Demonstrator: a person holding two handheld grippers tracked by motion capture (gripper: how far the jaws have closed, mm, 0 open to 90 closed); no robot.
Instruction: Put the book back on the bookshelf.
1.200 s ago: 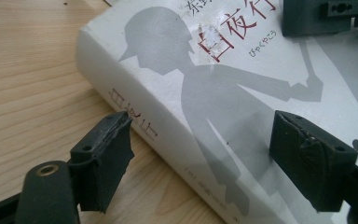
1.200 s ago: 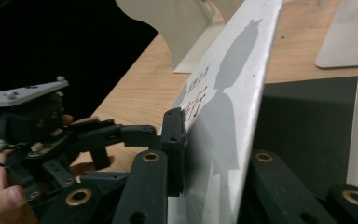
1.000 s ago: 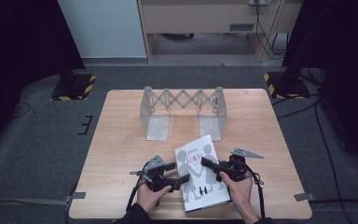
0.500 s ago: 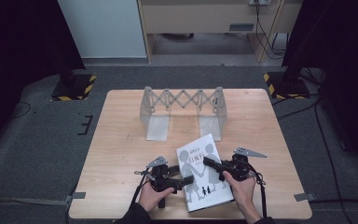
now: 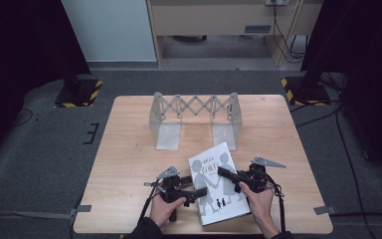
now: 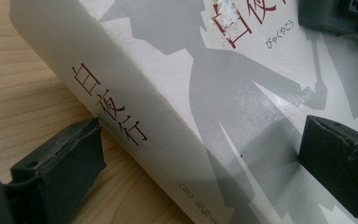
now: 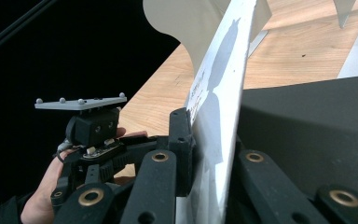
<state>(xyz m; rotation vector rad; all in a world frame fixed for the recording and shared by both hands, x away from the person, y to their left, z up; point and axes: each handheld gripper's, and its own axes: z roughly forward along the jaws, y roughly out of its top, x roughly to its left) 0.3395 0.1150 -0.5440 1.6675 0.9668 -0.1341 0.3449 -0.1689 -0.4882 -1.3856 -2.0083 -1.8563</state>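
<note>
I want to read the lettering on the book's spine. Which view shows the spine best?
The left gripper view: the book is close up, its spine facing the camera with red characters sharp. The high view shows the book whole but small on the table, cover up. The right gripper view shows only the cover edge-on, clamped in the jaws.

Glossy paper book (image 6: 242, 93), wooden table (image 5: 129, 149).

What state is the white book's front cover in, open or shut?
Open. The right gripper pinches the white book's front cover, lifted off the dark page beneath.
</note>
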